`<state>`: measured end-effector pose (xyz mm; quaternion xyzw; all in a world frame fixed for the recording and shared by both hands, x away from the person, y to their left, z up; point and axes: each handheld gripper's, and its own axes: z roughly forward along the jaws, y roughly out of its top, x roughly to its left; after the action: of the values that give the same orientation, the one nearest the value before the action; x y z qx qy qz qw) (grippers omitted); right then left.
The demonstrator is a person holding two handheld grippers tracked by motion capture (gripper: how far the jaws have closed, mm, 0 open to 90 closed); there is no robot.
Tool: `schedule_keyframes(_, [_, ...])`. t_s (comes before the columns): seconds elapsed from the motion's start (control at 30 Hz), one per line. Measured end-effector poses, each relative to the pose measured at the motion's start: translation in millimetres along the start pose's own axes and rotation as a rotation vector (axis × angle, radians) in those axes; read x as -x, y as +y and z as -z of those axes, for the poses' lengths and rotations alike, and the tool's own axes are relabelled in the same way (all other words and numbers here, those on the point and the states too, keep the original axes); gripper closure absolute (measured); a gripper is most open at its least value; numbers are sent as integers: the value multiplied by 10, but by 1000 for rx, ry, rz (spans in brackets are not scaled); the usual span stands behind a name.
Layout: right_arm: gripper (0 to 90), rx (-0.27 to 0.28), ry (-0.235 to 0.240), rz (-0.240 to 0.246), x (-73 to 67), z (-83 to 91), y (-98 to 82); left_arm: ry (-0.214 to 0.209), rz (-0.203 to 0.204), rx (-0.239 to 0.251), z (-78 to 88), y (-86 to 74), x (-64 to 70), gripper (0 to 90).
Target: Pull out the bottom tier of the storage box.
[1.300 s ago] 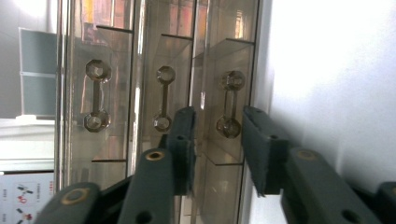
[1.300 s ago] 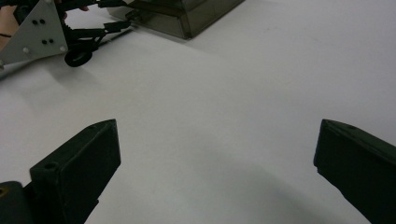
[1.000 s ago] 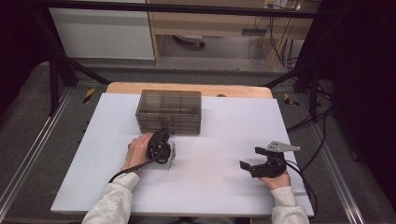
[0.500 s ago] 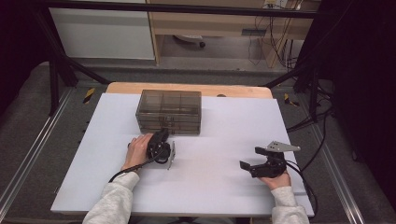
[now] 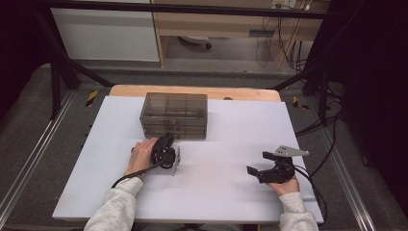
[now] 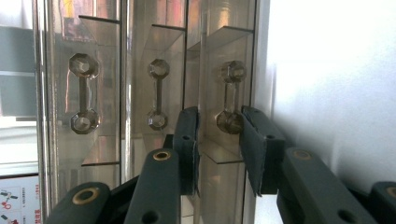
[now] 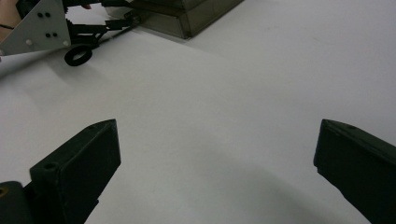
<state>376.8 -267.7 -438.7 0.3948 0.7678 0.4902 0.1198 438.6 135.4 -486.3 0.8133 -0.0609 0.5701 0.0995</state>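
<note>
the left gripper (image 6: 219, 128), its jaws just closing, brackets the lower knob of a clear drawer handle (image 6: 230, 99) on the smoky drawer box (image 5: 174, 115) straight ahead, contact unclear through glare; the right gripper (image 7: 217, 163) gapes empty.

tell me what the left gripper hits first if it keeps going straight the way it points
Likely the drawer handle between its jaws, then that drawer's front on the clear box. The left gripper is nearly there, though depth is unclear.
</note>
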Motion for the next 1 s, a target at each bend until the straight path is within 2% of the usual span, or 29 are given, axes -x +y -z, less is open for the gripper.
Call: schedule_keyframes(1.0, [12, -2, 0, -2, -3, -2, -2, -4, -15, -7, 87, 27, 28, 682])
